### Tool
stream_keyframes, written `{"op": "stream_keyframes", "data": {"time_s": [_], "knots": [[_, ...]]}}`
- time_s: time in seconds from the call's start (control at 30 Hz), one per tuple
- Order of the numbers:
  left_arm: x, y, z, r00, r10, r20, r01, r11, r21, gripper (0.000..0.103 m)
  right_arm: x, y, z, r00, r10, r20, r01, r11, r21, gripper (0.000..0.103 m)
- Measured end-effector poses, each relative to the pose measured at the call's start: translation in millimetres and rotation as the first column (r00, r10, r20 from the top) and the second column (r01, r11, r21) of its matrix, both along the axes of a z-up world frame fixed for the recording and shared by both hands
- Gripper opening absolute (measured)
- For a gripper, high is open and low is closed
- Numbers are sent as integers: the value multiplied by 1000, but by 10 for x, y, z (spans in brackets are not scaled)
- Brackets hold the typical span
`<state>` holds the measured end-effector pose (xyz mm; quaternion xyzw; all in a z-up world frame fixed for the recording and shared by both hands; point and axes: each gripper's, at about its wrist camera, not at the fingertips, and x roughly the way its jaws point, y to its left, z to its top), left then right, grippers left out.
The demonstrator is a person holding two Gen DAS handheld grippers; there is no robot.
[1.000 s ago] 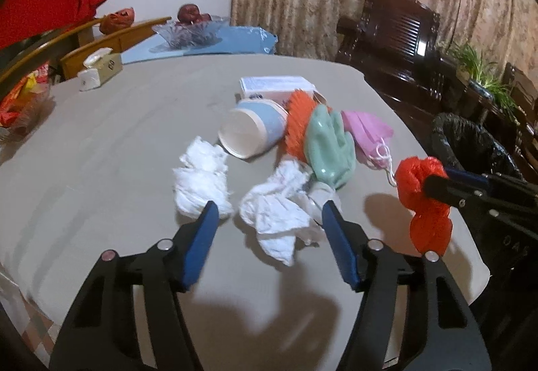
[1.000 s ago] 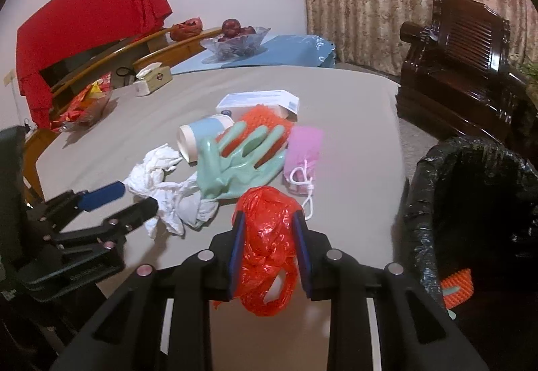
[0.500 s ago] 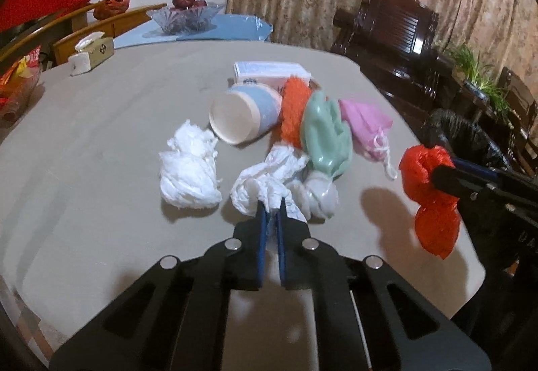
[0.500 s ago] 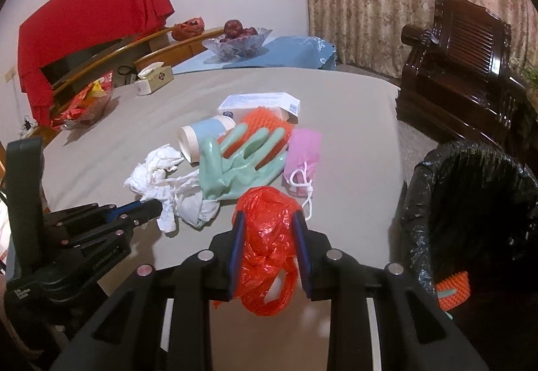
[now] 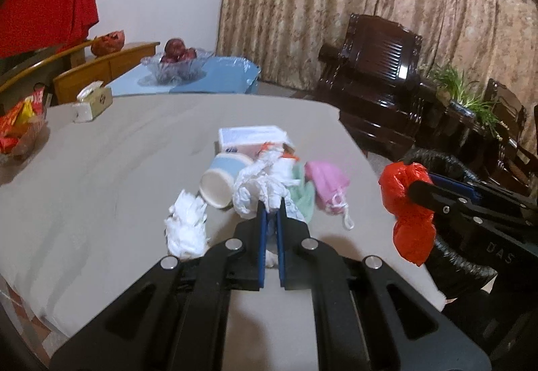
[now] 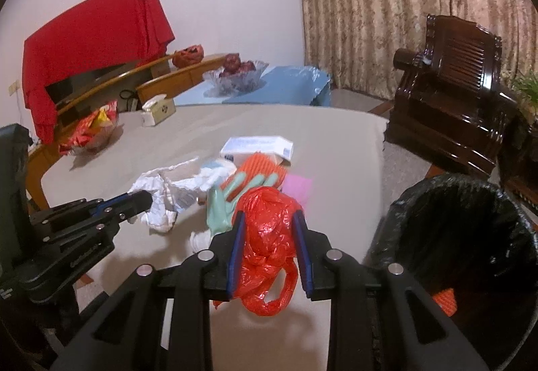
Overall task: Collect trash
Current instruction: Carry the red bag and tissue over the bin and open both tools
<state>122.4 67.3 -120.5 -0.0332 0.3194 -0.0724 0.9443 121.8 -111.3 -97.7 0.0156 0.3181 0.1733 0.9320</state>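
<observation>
Left wrist view: the left gripper (image 5: 270, 209) has its jaws pinching a crumpled white tissue (image 5: 260, 188), lifted above the grey surface (image 5: 101, 176). Right gripper (image 6: 269, 219) clamps a red plastic bag (image 6: 269, 230) just left of the black-lined bin (image 6: 470, 236).
</observation>
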Motion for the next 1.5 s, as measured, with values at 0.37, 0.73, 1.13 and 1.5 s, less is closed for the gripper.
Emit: {"op": "stream_keyframes", "data": {"time_s": [0.37, 0.73, 1.13, 1.5], "knots": [[-35, -298, 323, 996, -70, 53, 72, 997, -21, 5, -85, -323, 345, 996, -66, 65, 65, 998, 15, 28], [-20, -782, 507, 980, -174, 99, 178, 984, -29, 5, -171, -721, 516, 984, -152, 98, 151, 988, 14, 28], [79, -1387, 557, 949, -291, 117, 298, 954, -41, 5, -269, -1359, 644, 951, -281, 129, 283, 959, 1, 28], [172, -2069, 493, 903, -414, 118, 421, 906, -43, 5, -334, -2003, 601, 907, -404, 120, 408, 913, -13, 28]]}}
